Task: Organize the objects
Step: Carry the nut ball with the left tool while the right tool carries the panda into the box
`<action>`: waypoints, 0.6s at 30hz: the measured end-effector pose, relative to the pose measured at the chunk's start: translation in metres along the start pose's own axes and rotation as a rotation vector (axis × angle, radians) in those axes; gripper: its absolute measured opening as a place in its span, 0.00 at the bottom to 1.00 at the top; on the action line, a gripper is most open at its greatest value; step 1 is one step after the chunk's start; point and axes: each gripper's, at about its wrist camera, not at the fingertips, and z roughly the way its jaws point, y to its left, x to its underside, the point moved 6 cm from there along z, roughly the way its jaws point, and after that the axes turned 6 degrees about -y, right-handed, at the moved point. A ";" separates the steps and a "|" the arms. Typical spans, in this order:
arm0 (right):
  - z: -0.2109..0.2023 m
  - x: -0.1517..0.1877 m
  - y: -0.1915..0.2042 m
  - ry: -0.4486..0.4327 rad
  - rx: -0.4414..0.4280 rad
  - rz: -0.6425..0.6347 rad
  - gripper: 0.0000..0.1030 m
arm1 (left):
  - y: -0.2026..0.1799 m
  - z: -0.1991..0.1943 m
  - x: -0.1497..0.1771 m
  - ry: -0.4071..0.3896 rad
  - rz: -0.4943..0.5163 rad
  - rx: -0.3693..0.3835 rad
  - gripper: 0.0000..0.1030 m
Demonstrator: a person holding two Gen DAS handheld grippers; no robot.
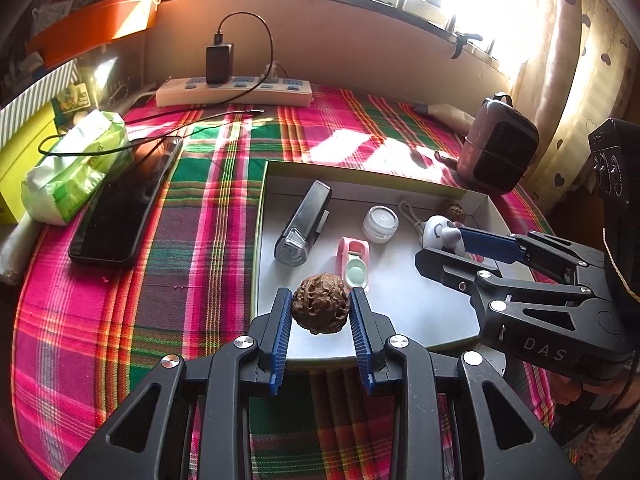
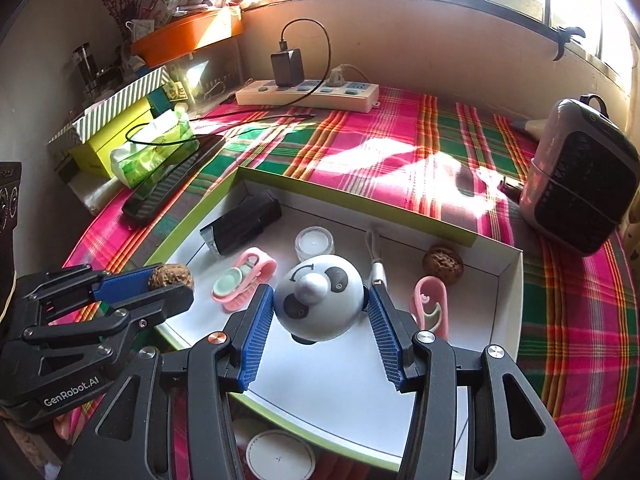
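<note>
A shallow white tray with green sides (image 1: 262, 184) (image 2: 352, 196) lies on the plaid cloth. My left gripper (image 1: 320, 308) (image 2: 168, 286) is shut on a brown walnut (image 1: 321, 309) (image 2: 172, 274), held over the tray's near left edge. My right gripper (image 2: 320, 304) (image 1: 448, 246) is shut on a white panda-face ball with a cord (image 2: 320, 300) (image 1: 438, 232), above the tray's middle. In the tray lie a black device (image 1: 304, 224) (image 2: 244, 224), a small clear jar (image 1: 381, 223) (image 2: 315, 243), a pink clip (image 1: 354, 260) (image 2: 244, 276), a second pink clip (image 2: 431, 306) and a second walnut (image 2: 443, 263) (image 1: 453, 211).
A black phone (image 1: 120, 216) (image 2: 168, 188) and a green tissue pack (image 1: 76, 168) (image 2: 154, 146) lie left of the tray. A white power strip with a charger (image 1: 234, 90) (image 2: 308, 94) sits at the back wall. A pink-and-black heater (image 1: 498, 146) (image 2: 584, 176) stands at the right. Boxes are stacked far left.
</note>
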 end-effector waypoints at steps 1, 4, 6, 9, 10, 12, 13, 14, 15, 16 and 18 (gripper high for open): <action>0.003 0.000 0.001 0.005 -0.006 -0.003 0.49 | 0.000 0.001 -0.001 0.002 0.001 0.001 0.26; 0.009 0.000 0.002 0.021 -0.005 -0.013 0.49 | 0.000 0.005 -0.002 0.007 0.003 0.002 0.26; 0.014 0.000 0.003 0.033 -0.004 -0.020 0.49 | 0.000 0.007 -0.003 0.010 0.007 0.000 0.26; 0.019 0.000 0.002 0.047 0.005 -0.032 0.49 | 0.000 0.011 -0.003 0.015 0.014 -0.003 0.26; 0.020 0.001 0.001 0.051 0.009 -0.034 0.49 | -0.001 0.011 -0.004 0.014 0.016 -0.004 0.26; 0.023 0.001 0.000 0.057 0.013 -0.039 0.49 | -0.001 0.013 -0.005 0.013 0.017 -0.006 0.26; 0.025 0.001 0.000 0.061 0.015 -0.040 0.49 | -0.001 0.014 -0.006 0.013 0.019 -0.007 0.26; 0.026 0.001 0.000 0.064 0.017 -0.042 0.49 | -0.001 0.015 -0.006 0.013 0.021 -0.010 0.26; 0.027 0.002 -0.001 0.066 0.018 -0.045 0.49 | -0.001 0.015 -0.007 0.013 0.021 -0.013 0.26; 0.029 0.002 0.000 0.066 0.021 -0.049 0.49 | -0.001 0.016 -0.008 0.012 0.023 -0.014 0.26; 0.030 0.001 -0.001 0.064 0.026 -0.056 0.49 | -0.002 0.017 -0.009 0.011 0.025 -0.011 0.26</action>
